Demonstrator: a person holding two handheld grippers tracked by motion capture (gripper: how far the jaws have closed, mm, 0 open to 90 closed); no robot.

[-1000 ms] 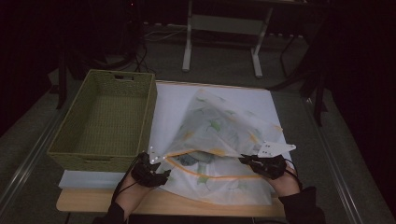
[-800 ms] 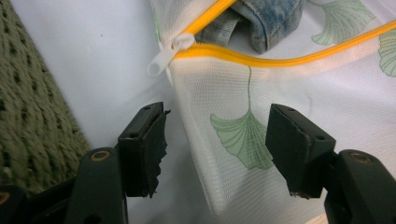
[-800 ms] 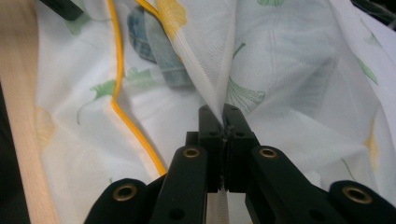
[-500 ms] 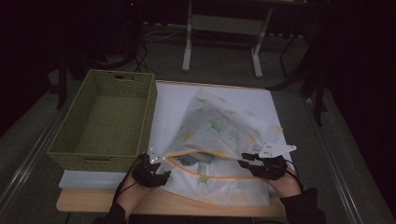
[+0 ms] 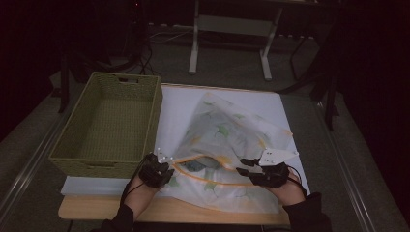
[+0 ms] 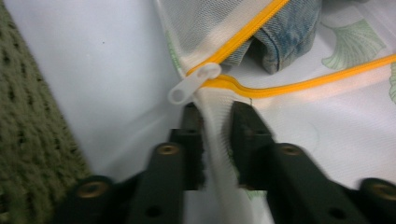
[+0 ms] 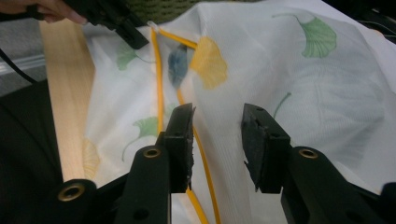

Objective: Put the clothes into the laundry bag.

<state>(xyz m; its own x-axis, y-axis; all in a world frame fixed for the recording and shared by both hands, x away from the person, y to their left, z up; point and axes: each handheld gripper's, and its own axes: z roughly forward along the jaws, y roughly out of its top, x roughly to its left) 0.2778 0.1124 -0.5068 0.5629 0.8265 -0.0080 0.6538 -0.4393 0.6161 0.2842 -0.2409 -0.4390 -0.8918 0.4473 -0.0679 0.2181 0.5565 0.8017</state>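
A white mesh laundry bag point(image 5: 232, 135) printed with green and yellow ginkgo leaves lies on the white table top. Its orange zipper point(image 5: 205, 159) stands partly open, and blue denim point(image 6: 289, 32) shows inside. My left gripper point(image 5: 163, 166) point(image 6: 215, 112) is shut on the bag's edge just below the white zipper pull point(image 6: 194, 83). My right gripper point(image 5: 247, 165) point(image 7: 217, 114) stands open over the bag's fabric, its jaws astride the orange zipper line point(image 7: 201, 154). In the right gripper view the left gripper point(image 7: 126, 28) shows far off at the zipper's end.
A green woven basket point(image 5: 155, 108) stands empty to the left of the bag, close to my left gripper. The wooden table edge point(image 5: 145, 210) runs along the front. Metal stand legs point(image 5: 196, 48) rise on the floor behind the table.
My right gripper has edged slightly left along the bag's opening. The left gripper and the bag have hardly moved.
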